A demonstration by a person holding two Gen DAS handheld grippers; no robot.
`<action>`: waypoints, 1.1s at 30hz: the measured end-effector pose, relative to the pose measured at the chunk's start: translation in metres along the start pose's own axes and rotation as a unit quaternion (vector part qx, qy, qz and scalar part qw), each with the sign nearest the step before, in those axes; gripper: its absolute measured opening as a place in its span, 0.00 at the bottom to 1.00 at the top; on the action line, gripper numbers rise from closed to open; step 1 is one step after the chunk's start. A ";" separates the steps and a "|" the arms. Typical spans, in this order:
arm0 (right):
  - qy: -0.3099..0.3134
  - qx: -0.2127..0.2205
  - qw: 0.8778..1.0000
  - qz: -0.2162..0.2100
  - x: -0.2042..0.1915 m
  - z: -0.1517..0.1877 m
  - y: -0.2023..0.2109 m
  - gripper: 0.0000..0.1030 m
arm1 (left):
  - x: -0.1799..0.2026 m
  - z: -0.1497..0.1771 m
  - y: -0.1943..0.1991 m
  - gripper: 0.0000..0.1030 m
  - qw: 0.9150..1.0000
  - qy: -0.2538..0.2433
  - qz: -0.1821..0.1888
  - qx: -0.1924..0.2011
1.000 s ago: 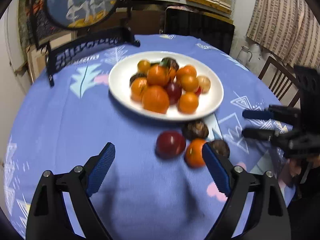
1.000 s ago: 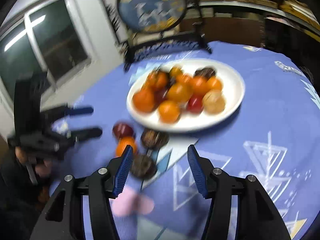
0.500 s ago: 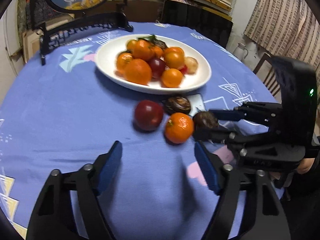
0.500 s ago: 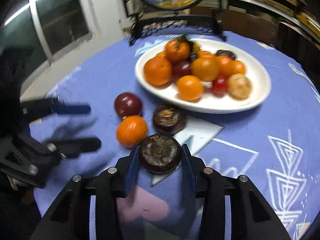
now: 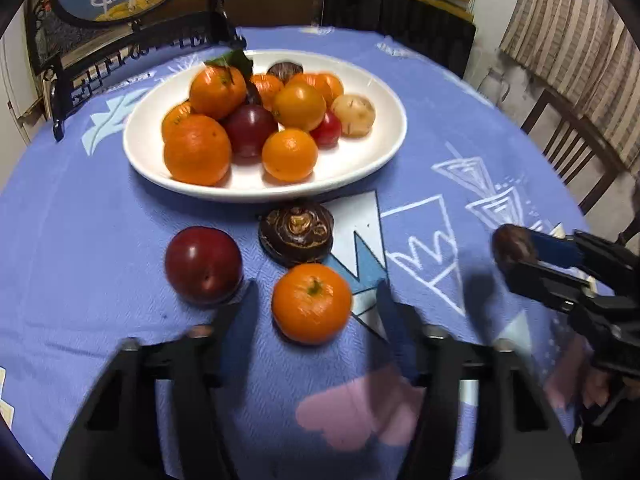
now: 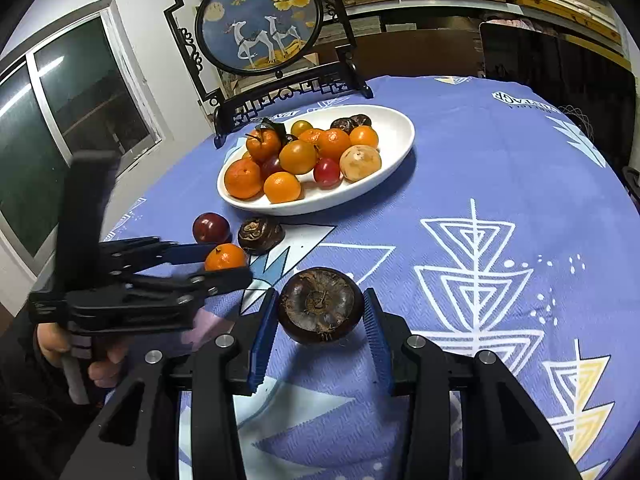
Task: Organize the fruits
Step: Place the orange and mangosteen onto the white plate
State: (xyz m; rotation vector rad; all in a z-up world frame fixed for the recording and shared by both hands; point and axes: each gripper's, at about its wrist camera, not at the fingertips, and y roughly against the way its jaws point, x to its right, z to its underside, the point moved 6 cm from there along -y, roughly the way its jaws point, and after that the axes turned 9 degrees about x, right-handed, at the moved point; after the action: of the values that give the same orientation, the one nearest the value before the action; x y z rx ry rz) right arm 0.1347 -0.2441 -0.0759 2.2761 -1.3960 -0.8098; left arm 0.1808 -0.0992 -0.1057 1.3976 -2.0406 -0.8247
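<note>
A white plate (image 5: pixel 372 160) (image 6: pixel 396 136) holds several oranges, plums and other fruits. On the blue cloth in front of it lie a red plum (image 5: pixel 203 265) (image 6: pixel 211 228), a dark mangosteen (image 5: pixel 296 232) (image 6: pixel 260 235) and an orange (image 5: pixel 312 303) (image 6: pixel 225 258). My left gripper (image 5: pixel 314 312) is open with its blue pads on either side of the orange, apart from it. My right gripper (image 6: pixel 320 316) is shut on a second dark mangosteen (image 6: pixel 321 310) (image 5: pixel 514 246), held above the cloth to the right.
A round painted screen on a black stand (image 6: pixel 260 36) (image 5: pixel 132 56) stands behind the plate. A wooden chair (image 5: pixel 572 148) is past the table's right edge. A window (image 6: pixel 60 120) is on the left wall. Shelves fill the back.
My right gripper closed on a mangosteen and lifted it away to the right. My left gripper moved forward and now straddles the orange.
</note>
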 end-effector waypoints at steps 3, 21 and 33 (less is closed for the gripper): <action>0.004 0.005 1.000 -0.006 -0.004 -0.004 0.001 0.41 | 0.005 0.002 0.004 0.36 1.000 -0.014 0.004 0.006; -0.016 0.029 0.999 -0.032 -0.007 -0.121 -0.041 0.41 | -0.084 -0.103 0.041 0.36 0.993 0.052 -0.001 0.104; -0.034 0.031 0.999 0.013 0.010 -0.164 -0.132 0.55 | -0.108 -0.144 -0.019 0.70 0.991 0.096 0.014 0.088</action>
State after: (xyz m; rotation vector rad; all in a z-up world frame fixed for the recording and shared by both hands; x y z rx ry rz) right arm 0.3329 -0.1937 -0.0254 2.2920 -1.4969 -0.8541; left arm 0.3305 -0.0303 -0.0311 1.4768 -2.0175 -0.4855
